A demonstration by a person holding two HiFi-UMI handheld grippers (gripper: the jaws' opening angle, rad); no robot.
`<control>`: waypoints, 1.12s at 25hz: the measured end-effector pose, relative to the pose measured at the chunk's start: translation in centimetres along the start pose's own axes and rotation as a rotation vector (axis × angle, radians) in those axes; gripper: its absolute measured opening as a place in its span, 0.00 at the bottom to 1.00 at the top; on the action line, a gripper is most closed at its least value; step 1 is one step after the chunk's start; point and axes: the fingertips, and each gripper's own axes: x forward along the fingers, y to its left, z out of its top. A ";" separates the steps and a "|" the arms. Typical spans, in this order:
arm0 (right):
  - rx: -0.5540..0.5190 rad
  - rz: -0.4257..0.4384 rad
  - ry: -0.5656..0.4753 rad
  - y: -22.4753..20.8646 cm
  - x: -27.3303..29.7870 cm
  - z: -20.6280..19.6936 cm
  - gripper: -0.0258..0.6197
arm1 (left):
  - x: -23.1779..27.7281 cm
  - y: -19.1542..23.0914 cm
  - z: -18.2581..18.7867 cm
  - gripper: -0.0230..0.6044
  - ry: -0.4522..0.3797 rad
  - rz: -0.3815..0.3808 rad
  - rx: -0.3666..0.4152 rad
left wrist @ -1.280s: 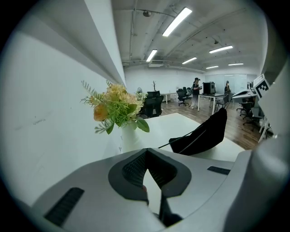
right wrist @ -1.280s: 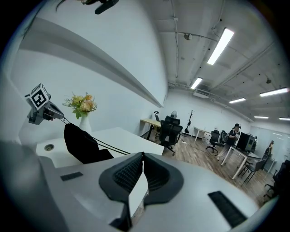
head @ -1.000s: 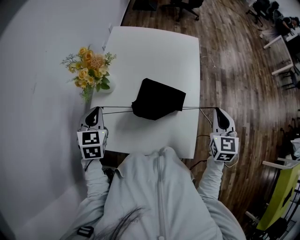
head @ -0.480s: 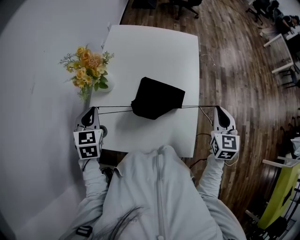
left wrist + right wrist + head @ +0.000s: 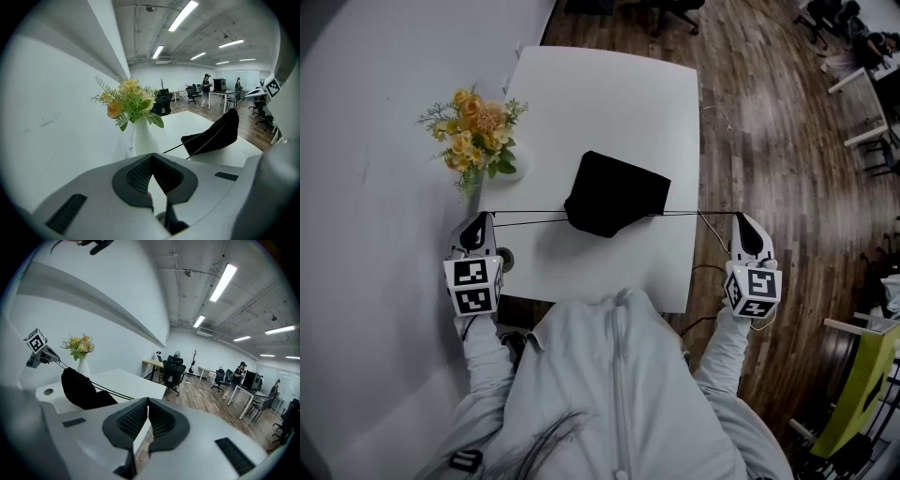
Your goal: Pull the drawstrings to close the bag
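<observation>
**Cords taut on both sides of black bag**

Wood flooring (image 5: 769, 141) runs past the right side of a white table (image 5: 609, 94) that stands against a pale wall (image 5: 366, 112), seen from the head view over the person's grey jacket (image 5: 619, 394). A black bag (image 5: 617, 195) lies near the middle of the table, its mouth bunched toward the near edge. Yellow flowers (image 5: 476, 136) stand at the table's left edge.

The left gripper (image 5: 481, 217) is held off the table's near left corner and the right gripper (image 5: 741, 217) off its near right corner, well apart, with the drawstrings (image 5: 530, 221) stretched in a straight line from the bag to each tip. Each gripper's jaws are pinched together on its end of the drawstrings.

Only the left gripper view shows the white vase (image 5: 143, 138) under the flowers, and the bag lifted into a peak by the pull. Only the right gripper view shows the open office beyond: a black chair (image 5: 173, 371), desks, and a person (image 5: 241, 373) standing far off. It also catches the left gripper across the table, beside the flowers.
</observation>
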 end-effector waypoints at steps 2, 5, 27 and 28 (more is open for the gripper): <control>0.001 -0.002 0.003 -0.1 -0.1 -0.1 0.08 | 0.0 0.0 -0.1 0.07 0.002 -0.001 -0.001; 0.001 -0.005 0.007 -0.3 -0.2 -0.2 0.08 | 0.0 0.1 -0.3 0.07 0.007 0.001 -0.002; 0.027 -0.023 0.028 -1.1 -0.9 -1.5 0.08 | 0.1 0.3 -1.0 0.07 0.024 -0.001 0.000; 0.029 -0.025 0.028 -1.1 -1.0 -1.5 0.08 | 0.1 0.3 -1.0 0.07 0.025 -0.002 0.002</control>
